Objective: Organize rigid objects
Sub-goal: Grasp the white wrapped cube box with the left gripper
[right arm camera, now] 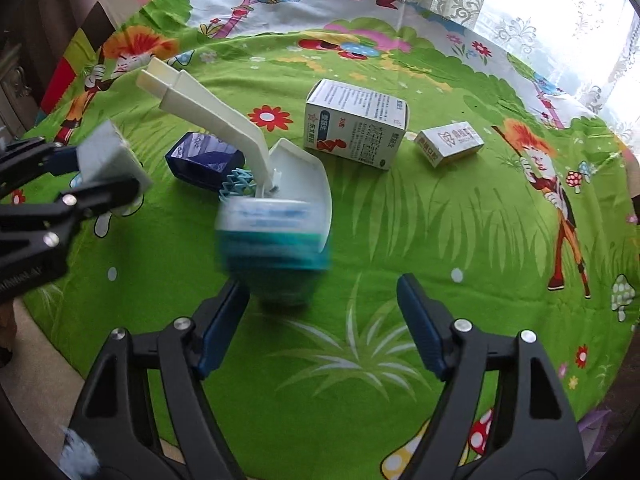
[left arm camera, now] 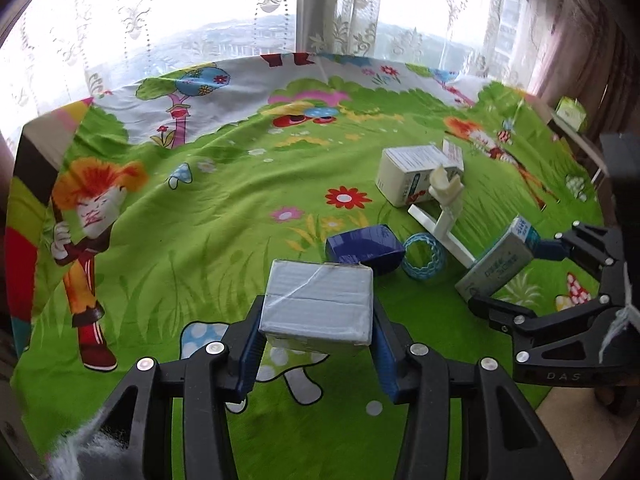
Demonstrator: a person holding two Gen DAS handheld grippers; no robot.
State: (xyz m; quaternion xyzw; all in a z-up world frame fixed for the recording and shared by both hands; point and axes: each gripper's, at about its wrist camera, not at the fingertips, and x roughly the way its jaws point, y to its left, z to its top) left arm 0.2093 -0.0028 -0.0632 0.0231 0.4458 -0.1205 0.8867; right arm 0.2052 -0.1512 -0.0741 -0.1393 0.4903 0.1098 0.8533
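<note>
My left gripper (left arm camera: 316,330) is shut on a grey cardboard box (left arm camera: 318,304) and holds it above the cloth; it also shows in the right wrist view (right arm camera: 106,160). My right gripper (right arm camera: 320,320) is open, and a teal-and-white box (right arm camera: 276,240) sits blurred just beyond its fingers. In the left wrist view that box (left arm camera: 498,258) lies between the right gripper's jaws (left arm camera: 520,280). A dark blue box (left arm camera: 364,248), a blue lattice ring (left arm camera: 424,256) and a white plastic stand (left arm camera: 444,208) lie in the middle.
A large white medicine box (right arm camera: 356,124) and a small white box (right arm camera: 448,142) lie farther back on the green cartoon cloth (right arm camera: 440,240). The table's edge curves along the near side, with floor below. Lace curtains and a window stand behind.
</note>
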